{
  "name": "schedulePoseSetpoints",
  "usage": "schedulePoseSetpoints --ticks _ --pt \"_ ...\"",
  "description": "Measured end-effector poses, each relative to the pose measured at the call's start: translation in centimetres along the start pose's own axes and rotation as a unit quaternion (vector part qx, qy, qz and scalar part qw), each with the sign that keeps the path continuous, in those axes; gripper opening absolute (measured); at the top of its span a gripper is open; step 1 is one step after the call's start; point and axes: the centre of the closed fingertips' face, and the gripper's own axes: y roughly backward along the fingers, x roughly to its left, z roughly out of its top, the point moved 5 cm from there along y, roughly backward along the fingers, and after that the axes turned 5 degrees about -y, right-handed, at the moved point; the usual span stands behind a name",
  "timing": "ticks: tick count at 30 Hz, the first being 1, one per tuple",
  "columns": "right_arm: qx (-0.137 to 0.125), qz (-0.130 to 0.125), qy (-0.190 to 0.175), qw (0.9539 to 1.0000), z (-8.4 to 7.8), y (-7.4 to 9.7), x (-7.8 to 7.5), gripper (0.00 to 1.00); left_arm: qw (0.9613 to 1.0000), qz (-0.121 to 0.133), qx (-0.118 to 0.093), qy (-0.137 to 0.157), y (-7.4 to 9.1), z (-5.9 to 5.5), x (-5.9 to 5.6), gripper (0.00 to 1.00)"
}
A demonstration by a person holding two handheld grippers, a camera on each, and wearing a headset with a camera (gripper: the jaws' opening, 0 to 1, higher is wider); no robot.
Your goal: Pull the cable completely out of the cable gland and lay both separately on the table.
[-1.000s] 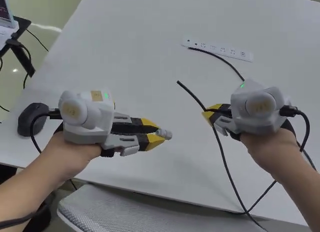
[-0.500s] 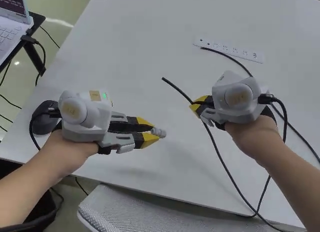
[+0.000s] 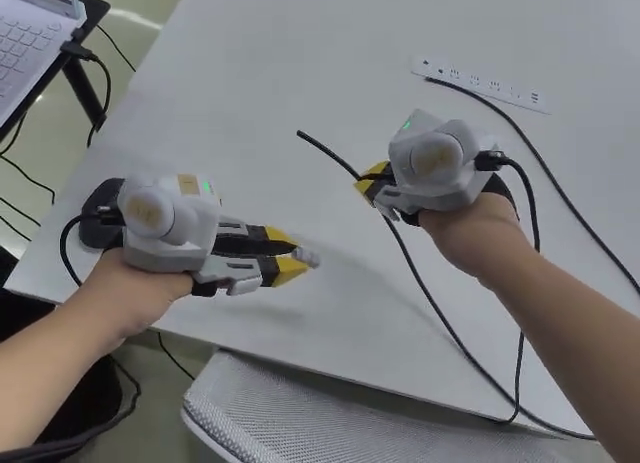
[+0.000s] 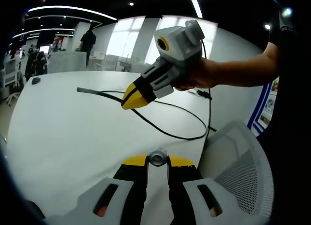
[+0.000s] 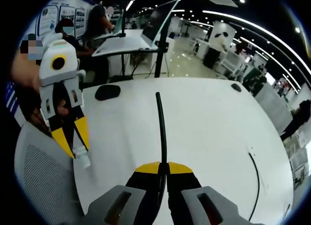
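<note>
One white table (image 3: 300, 63); left gripper (image 3: 292, 258) fingers pinch cable gland (image 3: 307, 255), right gripper (image 3: 366, 183) fingers clamp cable (image 3: 328, 152).

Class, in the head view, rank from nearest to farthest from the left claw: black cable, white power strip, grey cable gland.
1. The small grey cable gland, gripped in the left claw.
2. The thin black cable, to the right, in the right claw.
3. The long white power strip, beyond the right claw.
</note>
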Motion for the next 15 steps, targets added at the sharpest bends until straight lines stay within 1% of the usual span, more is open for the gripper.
schedulePoseSetpoints --ticks 2,4,5,6,10,15 --pt "0.007 0.008 0.006 0.9999 0.2 -0.9 0.2 0.00 0.9999 0.005 -0.007 0.008 0.2 -0.1 0.3 0.15" --pt "0.007 0.014 0.017 0.9997 0.3 -1.6 0.3 0.00 0.9999 0.009 -0.006 0.006 0.2 -0.4 0.5 0.15" --pt "0.012 0.018 0.023 0.9995 0.2 -2.1 0.4 0.00 0.9999 0.012 -0.004 0.006 0.2 -0.6 0.7 0.15" --pt "0.016 0.021 0.025 0.9993 0.1 -2.5 0.5 0.00 0.9998 0.016 -0.005 0.011 0.2 -1.0 1.1 0.15" --pt "0.032 0.034 0.039 0.9982 -0.1 -4.2 0.8 0.00 0.9995 0.024 -0.006 0.017 0.3 -1.9 1.8 0.15" --pt "0.039 0.048 0.054 0.9966 0.0 -5.8 1.5 0.00 0.9994 0.026 0.000 0.021 0.2 -3.3 2.3 0.15"
